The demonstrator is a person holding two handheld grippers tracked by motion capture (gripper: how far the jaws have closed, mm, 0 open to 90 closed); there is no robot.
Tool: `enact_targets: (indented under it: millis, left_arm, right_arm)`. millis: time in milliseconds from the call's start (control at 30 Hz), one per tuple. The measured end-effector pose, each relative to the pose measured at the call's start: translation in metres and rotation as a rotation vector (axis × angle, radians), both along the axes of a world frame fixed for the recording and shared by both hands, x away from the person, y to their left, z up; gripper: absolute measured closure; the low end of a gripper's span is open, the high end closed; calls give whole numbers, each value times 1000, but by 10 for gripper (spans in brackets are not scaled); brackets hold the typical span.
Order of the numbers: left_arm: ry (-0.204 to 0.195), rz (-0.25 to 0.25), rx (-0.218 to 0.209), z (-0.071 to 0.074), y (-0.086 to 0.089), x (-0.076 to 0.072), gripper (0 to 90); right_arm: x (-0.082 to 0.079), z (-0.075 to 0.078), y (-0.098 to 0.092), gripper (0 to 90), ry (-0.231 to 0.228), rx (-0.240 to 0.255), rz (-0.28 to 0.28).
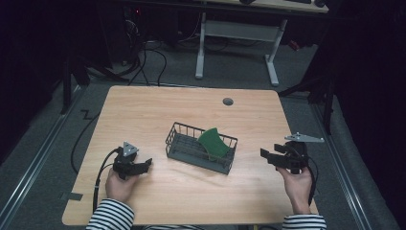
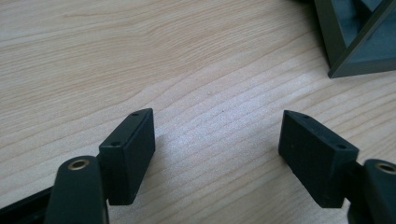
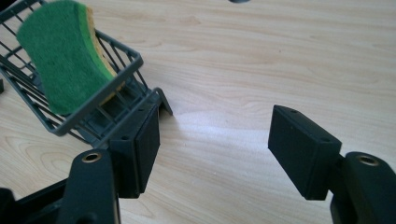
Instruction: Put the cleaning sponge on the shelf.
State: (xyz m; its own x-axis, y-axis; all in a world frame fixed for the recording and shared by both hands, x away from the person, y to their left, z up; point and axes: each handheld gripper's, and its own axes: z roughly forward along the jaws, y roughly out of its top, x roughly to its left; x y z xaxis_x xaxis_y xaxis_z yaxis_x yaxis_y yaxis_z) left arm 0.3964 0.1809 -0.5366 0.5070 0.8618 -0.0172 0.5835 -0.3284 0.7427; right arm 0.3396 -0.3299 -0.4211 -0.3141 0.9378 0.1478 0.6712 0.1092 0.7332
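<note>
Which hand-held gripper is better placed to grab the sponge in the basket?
Probably right. The right hand-held gripper is open with the sponge leaning at the basket end nearest it; the left hand-held gripper faces bare table.

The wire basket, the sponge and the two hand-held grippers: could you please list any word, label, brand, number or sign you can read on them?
None: no readable text anywhere.
Wire basket: plain dark wire, no label.
Green sponge: no print on the green face or the yellow edge.
Left hand-held gripper and right hand-held gripper: plain black jaws, no marks.
Table: bare wood grain.
</note>
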Motion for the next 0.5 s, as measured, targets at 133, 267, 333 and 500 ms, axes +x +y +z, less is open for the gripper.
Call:
enact_targets:
  millis: [133, 267, 333, 500]
  left_arm:
    - [0, 0, 0, 0, 0, 0, 278]
    - [0, 0, 0, 0, 0, 0, 279]
    - [0, 0, 0, 0, 0, 0, 278]
    - [0, 0, 0, 0, 0, 0, 279]
  right_arm:
    - [-3, -11, -2, 344, 8, 19, -11]
    - [-5, -20, -5, 347, 3, 38, -26]
    - [-4, -27, -5, 346, 11, 61, -31]
    - [-4, -43, -5, 349, 12, 83, -47]
